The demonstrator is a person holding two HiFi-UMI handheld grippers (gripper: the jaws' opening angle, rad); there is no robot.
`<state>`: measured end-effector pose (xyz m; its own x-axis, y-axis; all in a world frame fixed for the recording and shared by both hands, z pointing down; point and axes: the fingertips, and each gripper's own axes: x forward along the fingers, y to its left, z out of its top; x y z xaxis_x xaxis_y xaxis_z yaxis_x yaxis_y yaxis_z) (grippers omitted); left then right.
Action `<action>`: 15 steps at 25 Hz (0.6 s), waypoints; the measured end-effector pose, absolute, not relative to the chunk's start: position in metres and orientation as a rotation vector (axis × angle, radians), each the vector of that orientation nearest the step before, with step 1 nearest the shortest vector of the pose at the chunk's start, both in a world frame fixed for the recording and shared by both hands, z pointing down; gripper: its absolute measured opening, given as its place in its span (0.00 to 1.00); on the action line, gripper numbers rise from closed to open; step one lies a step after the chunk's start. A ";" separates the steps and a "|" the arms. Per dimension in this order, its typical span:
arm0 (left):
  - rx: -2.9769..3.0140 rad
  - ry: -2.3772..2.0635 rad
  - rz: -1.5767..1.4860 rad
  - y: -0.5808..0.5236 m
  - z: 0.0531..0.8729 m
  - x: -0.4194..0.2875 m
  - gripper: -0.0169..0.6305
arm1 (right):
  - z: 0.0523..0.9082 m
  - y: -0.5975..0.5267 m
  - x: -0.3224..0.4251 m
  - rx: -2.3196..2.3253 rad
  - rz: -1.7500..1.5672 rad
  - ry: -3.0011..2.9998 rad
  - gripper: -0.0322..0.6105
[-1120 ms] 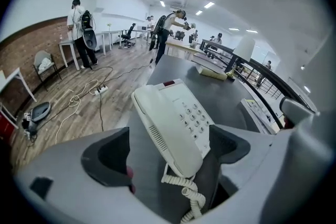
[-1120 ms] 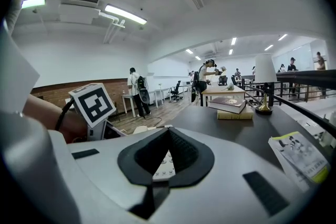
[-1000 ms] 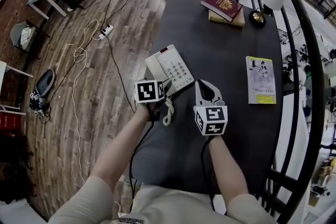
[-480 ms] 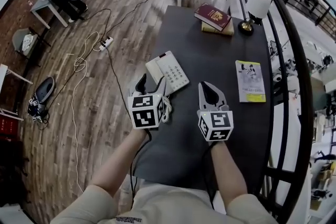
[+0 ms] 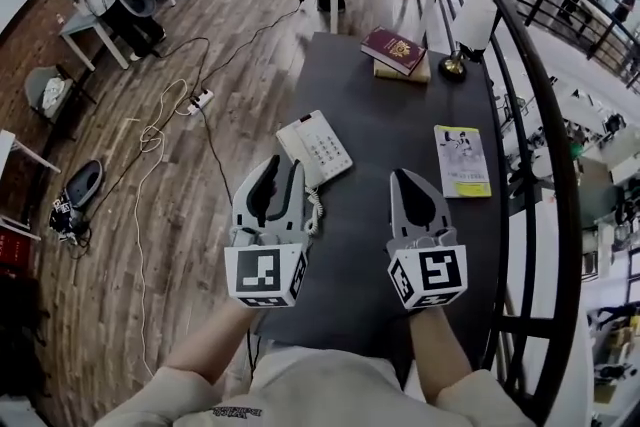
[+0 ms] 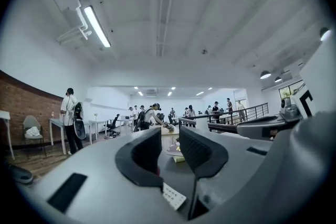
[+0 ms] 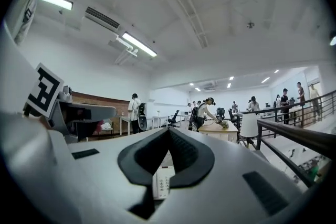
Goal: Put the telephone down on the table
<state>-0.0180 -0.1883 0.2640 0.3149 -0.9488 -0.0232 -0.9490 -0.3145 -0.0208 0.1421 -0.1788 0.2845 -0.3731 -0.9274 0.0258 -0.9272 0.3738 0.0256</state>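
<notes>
"Grey left claw (image 5: pixel 283 167), first item: condition?"

"Held up over the near end of the desk (image 5: pixel 400 115), pointing level. Jaws closing, with a narrow gap between them. Nothing stands in that gap; only the room beyond shows through it."

"Next item to the right?"

"White telephone (image 5: pixel 315 148). It lies flat on the dark desk near the left edge, keypad up, with its coiled cord (image 5: pixel 313 210) trailing towards the near edge. Neither claw touches it; it sits just ahead of the left claw. Placement looks complete."

"Right claw (image 5: pixel 404 175)?"

"Jaws together at the tips, gripping nothing, well apart from the telephone. Further right, a yellow booklet (image 5: pixel 461 160) lies near the desk's right edge."

"Handling assessment, should the telephone need shifting?"

"By judgement: hard, smooth shell, light to moderate weight, likely slippery under the pads. The handset presumably rests loose in its cradle and could tip off, and the springy cord may snag. Take hold across the body's long sides beside the keypad, never by the cord or the handset alone."
</notes>
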 end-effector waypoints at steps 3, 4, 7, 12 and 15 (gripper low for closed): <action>-2.464 1.802 0.056 -0.162 0.246 -0.020 0.14 | 0.257 -0.155 0.137 1.723 -0.087 -2.630 0.05; -2.458 1.794 0.068 -0.154 0.243 -0.020 0.12 | 0.250 -0.148 0.135 1.717 -0.110 -2.637 0.05; -2.474 1.763 0.089 -0.134 0.238 -0.016 0.07 | 0.237 -0.127 0.129 1.690 -0.157 -2.644 0.05; -2.478 1.743 0.085 -0.116 0.240 -0.015 0.03 | 0.225 -0.097 0.114 1.637 -0.207 -2.652 0.05; -2.464 1.712 0.067 -0.108 0.244 -0.013 0.03 | 0.224 -0.077 0.107 1.648 -0.161 -2.671 0.05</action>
<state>-0.0134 -0.1079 0.2441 0.3512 -0.9291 -0.1162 -0.9353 -0.3423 -0.0898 0.1066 -0.0772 0.2237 -0.4498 -0.8915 -0.0547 -0.8916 0.4445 0.0865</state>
